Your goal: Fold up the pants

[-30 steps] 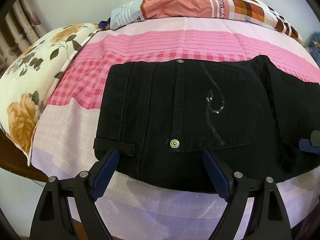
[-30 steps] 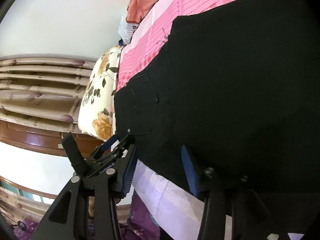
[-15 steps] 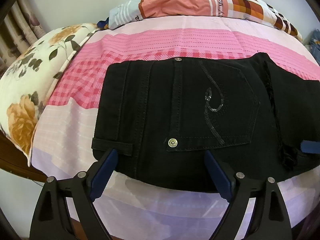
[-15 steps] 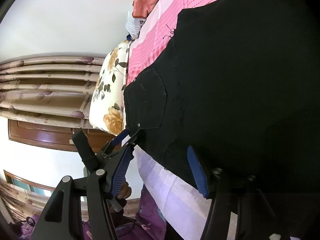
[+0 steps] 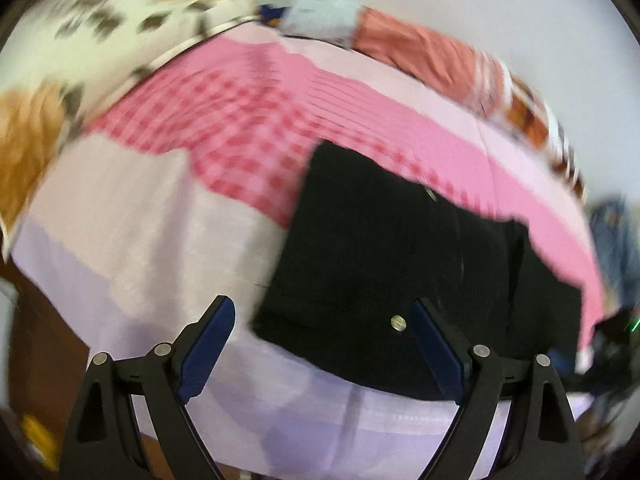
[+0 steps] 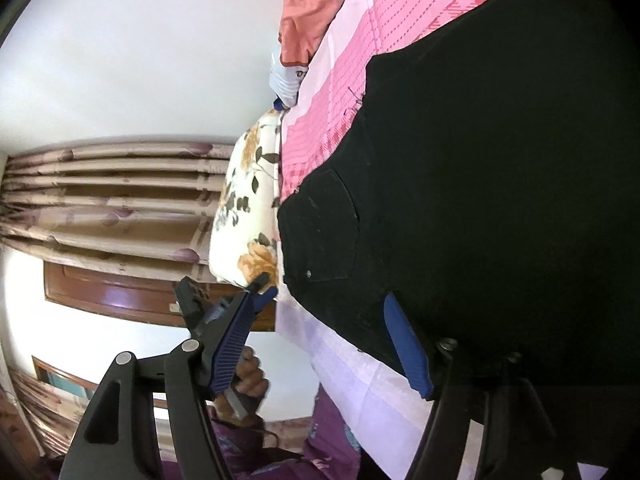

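Bed sheet (image 5: 120, 240): pink, checked and pale lilac bands; the base surface and landmark for all entries below.

Floral pillow (image 5: 52, 92): cream with orange blooms and dark leaves, at the sheet's upper left edge in the left wrist view; blurred there, sharper in the right wrist view (image 6: 248, 216).

Patterned quilt (image 5: 420, 48): salmon, white and brown checks, bundled along the sheet's far edge.

Curtain (image 6: 112, 200): beige, pleated, beyond the pillow, away from the sheet; a brown wooden panel (image 6: 120, 296) beside it.

Black pants (image 5: 384, 256): folded into a compact block, lying flat on the sheet toward its near right part; back pocket and metal rivet face up. In the right wrist view (image 6: 480, 200) they fill most of the frame.

Left gripper (image 5: 320, 344): jaws wide apart, nothing between the pads, hanging above the sheet's near edge, with the pants' near left corner in the gap behind them.

Right gripper (image 6: 324, 340): jaws opening, pads clear of the cloth, at the pants' near edge over the sheet.

Hand (image 6: 250, 380): on the left gripper's handle, below the sheet's edge.
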A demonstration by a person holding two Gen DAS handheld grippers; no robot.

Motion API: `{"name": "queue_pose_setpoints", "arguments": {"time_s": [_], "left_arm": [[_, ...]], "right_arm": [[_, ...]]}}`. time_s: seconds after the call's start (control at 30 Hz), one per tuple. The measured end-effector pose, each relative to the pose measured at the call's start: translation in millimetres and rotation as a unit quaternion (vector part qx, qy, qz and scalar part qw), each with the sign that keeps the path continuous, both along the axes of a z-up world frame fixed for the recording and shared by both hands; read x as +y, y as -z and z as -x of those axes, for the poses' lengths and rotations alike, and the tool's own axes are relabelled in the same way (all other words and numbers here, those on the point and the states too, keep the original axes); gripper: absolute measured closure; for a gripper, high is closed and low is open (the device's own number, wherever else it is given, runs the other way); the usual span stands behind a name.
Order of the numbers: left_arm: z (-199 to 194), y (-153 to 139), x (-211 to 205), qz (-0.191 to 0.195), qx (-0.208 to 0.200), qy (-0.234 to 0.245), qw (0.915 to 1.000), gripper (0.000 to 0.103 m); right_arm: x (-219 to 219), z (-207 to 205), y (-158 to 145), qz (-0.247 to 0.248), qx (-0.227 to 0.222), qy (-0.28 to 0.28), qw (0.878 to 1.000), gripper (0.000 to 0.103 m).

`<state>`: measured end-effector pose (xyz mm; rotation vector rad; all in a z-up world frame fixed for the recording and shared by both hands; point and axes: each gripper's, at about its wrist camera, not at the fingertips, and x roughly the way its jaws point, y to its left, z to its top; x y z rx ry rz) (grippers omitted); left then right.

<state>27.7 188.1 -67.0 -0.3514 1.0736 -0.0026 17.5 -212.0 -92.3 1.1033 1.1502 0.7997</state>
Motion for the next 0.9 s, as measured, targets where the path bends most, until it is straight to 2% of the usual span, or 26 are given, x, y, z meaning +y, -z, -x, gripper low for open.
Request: {"name": "queue_pose_setpoints", "arguments": {"time_s": [0.07,0.17,0.23,0.4,0.47,0.53,0.6,0.67,0.77,0.9], "left_arm": [[5.7,3.7,31.2,0.067,0.004,-0.025,0.9974,0.016],[11.0,15.1,57.5,0.138,0.024,-0.057,0.9885,0.018],[17.6,23.8,64.5,0.175,0.036,-0.067,0.9816,0.02],[25.0,49.9,61.4,0.27,0.071,-0.06,0.9584,0.034],[28.2,56.9,55.8,0.282,0.082,-0.056,0.9544,0.036],[30.7,63.1,55.2,0.306,0.085,-0.054,0.9467,0.036],[32.2,67.6,58.9,0.306,0.087,-0.066,0.9456,0.036],[29.0,72.0,60.7,0.32,0.084,-0.076,0.9406,0.036],[29.8,74.5,61.6,0.324,0.078,-0.081,0.9394,0.036],[32.0,80.5,68.1,0.354,0.066,-0.099,0.9277,0.036]], "right_arm": [[2.6,0.8,-0.3,0.014,-0.003,-0.007,1.0,0.036],[6.2,0.4,-0.2,0.029,-0.004,-0.013,0.999,0.036],[6.0,0.2,0.0,0.03,-0.003,-0.012,0.999,0.035],[1.2,-1.9,5.3,0.01,0.012,0.0,1.0,0.035],[-1.4,-2.0,7.9,-0.001,0.018,0.006,1.0,0.035],[-4.3,-1.9,10.1,-0.01,0.023,0.011,1.0,0.035],[-6.6,-1.6,11.5,-0.016,0.027,0.015,0.999,0.035],[-9.5,-0.6,12.2,-0.021,0.029,0.017,0.999,0.035],[-10.0,-0.9,12.4,-0.022,0.03,0.017,0.999,0.035],[-10.6,-0.8,13.1,-0.022,0.031,0.019,0.999,0.035]]}}
